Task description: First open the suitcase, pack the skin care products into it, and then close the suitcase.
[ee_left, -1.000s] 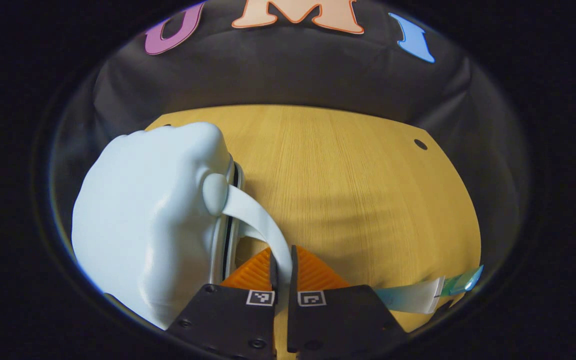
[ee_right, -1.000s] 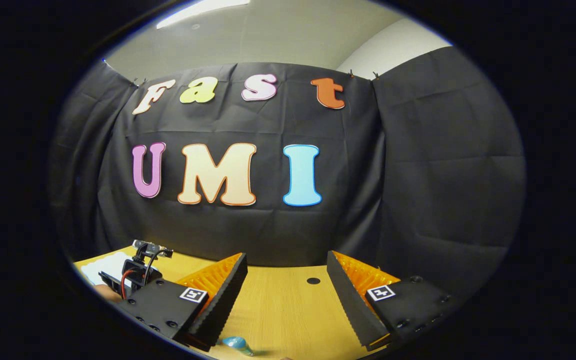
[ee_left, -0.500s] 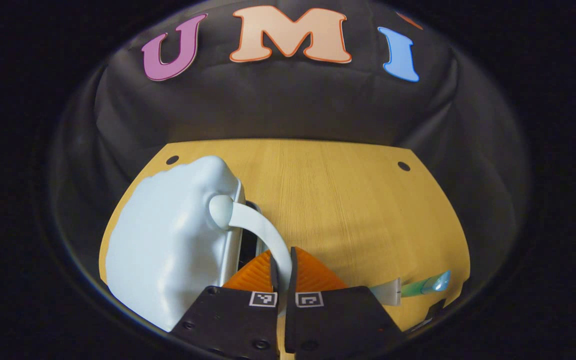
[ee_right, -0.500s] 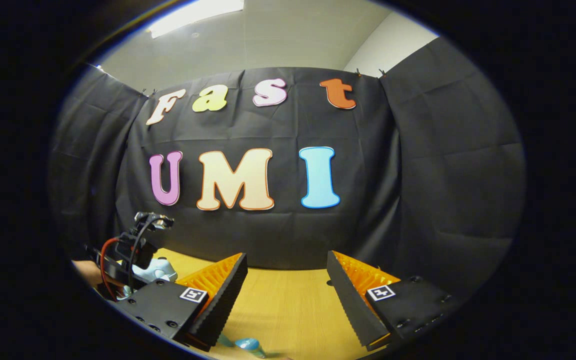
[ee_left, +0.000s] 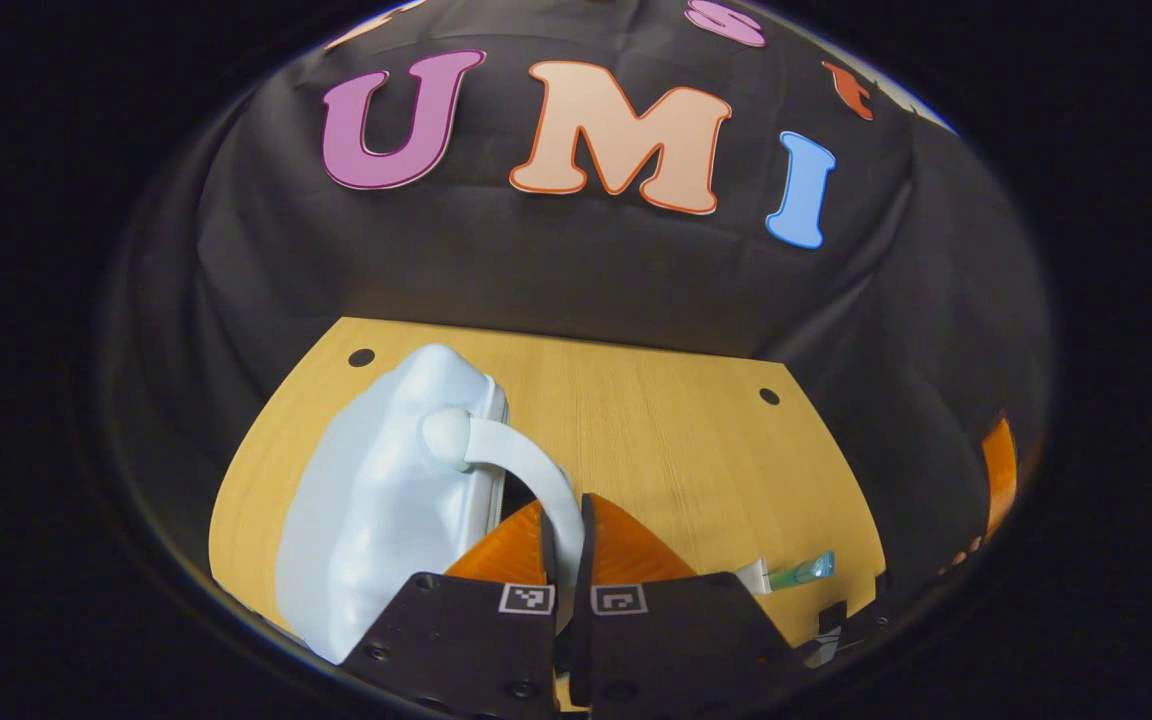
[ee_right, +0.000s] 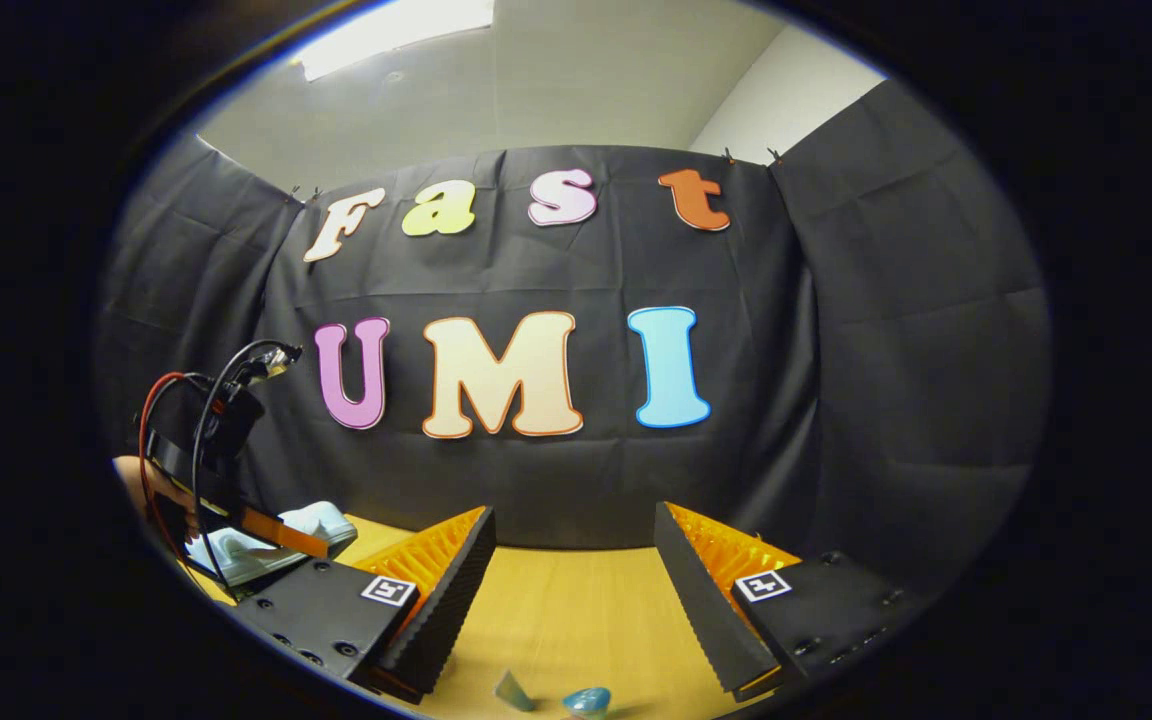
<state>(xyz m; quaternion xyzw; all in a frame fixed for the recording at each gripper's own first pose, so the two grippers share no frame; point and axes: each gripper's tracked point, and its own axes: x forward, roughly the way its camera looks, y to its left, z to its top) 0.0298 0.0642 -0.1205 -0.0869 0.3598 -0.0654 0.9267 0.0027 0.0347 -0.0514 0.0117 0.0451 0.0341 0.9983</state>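
A pale blue hard-shell suitcase (ee_left: 386,500) lies on the wooden table (ee_left: 656,430) at the left of the left gripper view. My left gripper (ee_left: 564,540) is shut on its curved handle (ee_left: 526,470), and the lid is tilted up from the base. A skin care tube (ee_left: 791,573) with a green-blue cap lies to the right on the table. In the right gripper view my right gripper (ee_right: 571,560) is open with nothing between its fingers, above the table (ee_right: 566,610); the tube (ee_right: 586,700) lies just below it. At far left the left gripper (ee_right: 206,450) is over the suitcase (ee_right: 266,545).
The table has small round holes near its far corners (ee_left: 361,357) (ee_left: 769,396). Black cloth walls close the booth behind and to the right. A hand (ee_right: 136,480) holds the left gripper. Part of the right gripper (ee_left: 998,470) shows at the far right edge.
My left gripper has risen and tipped back with the handle in it, lifting the suitcase lid. The right gripper stays open and has hardly moved.
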